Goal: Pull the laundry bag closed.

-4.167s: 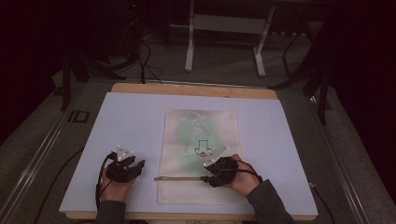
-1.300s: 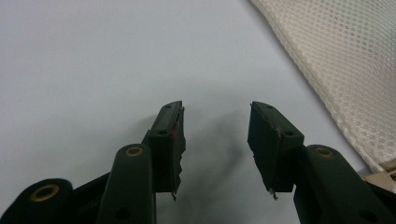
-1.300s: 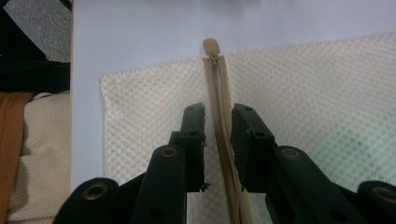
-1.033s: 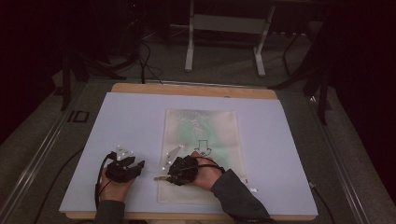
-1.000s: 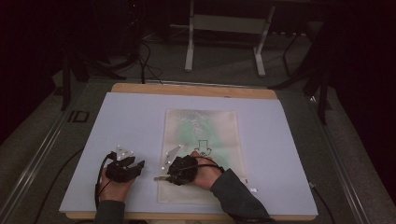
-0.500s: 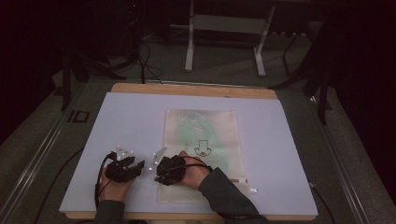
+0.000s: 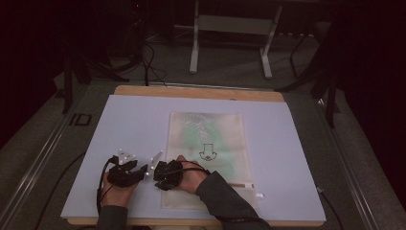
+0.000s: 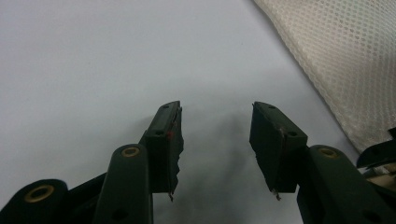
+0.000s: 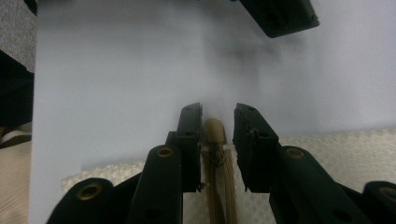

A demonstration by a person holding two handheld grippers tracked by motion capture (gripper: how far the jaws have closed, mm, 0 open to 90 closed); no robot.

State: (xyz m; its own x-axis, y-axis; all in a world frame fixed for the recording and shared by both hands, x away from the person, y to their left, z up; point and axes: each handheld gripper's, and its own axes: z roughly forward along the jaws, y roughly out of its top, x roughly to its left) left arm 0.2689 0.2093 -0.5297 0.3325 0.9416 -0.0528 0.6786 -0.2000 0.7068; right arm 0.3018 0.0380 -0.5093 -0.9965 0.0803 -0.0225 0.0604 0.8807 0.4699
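A pale mesh zipper bag (image 7: 206, 139) with a green item and a black arrow mark inside lies flat on the white table (image 7: 143, 120). My right gripper (image 7: 156, 178) is at the bag's near left corner and points left. In the right gripper view its jaws (image 9: 217, 109) flank the tan zipper pull (image 9: 215, 130) with thin gaps; they have just been opening. My left gripper (image 7: 142, 170) rests on the table just left of the bag (image 8: 345, 56). Its jaws (image 8: 215, 109) have just been opening too, and nothing is between them.
The zipper tape (image 7: 239, 183) runs along the bag's near edge, with a small white tag (image 7: 258, 195) at its right end. One jaw of the left gripper (image 9: 280, 16) sits close ahead of the right gripper. Beyond the table's wooden far edge (image 7: 201, 92) stand metal frame legs.
The right hand has slid left along the bag's near edge to the left corner and now sits close beside the left gripper. The left hand has stayed put.
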